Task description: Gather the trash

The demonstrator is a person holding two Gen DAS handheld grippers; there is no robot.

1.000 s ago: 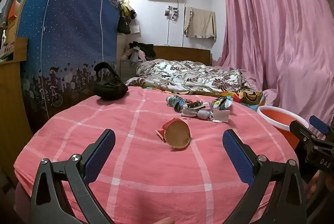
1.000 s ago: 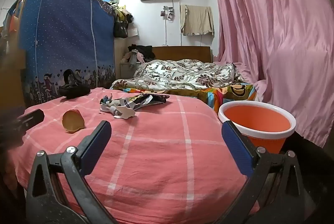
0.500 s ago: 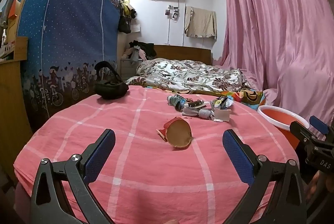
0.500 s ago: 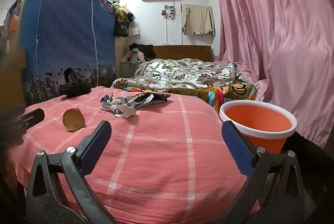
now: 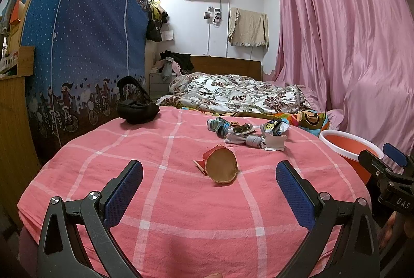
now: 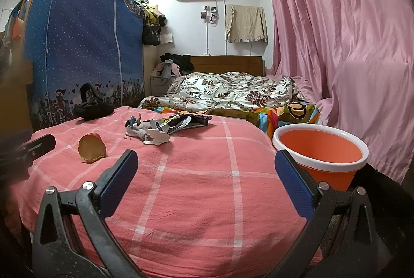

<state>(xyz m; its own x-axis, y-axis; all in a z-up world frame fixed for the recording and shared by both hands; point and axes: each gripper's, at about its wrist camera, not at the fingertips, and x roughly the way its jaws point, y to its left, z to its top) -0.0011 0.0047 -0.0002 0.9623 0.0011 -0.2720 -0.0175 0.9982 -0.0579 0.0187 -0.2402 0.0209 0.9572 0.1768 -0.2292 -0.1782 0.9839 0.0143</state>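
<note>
a: which piece first?

b: the crushed paper cup (image 5: 222,167), i'd say. it lies on its side just below the middle of the left wrist frame, on the pink checked cover (image 5: 168,213), mouth turned toward the camera. the left gripper (image 5: 207,187) is lined up on it, jaws spread wide and holding nothing.

a: and the right one?

b: the right gripper (image 6: 205,174) is also spread wide and empty, over bare cover in the lower middle of its frame. the orange bin (image 6: 320,156) sits at middle right there, beside the edge of the cover.

a: how would you take the cup?

b: it looks flattened and light, so i'd bring the blue pads (image 5: 124,192) down on either side of the rim and close gently across the short way. too shallow a bite and it may slip out; too low and the pads could pinch the cloth with it.

a: the rest of the trash?

b: the wrapper pile (image 5: 245,131) lies further up the frame, right of centre, well apart from the cup. the black bag (image 5: 137,109) at upper left probably isn't trash. i'd leave it.
</note>
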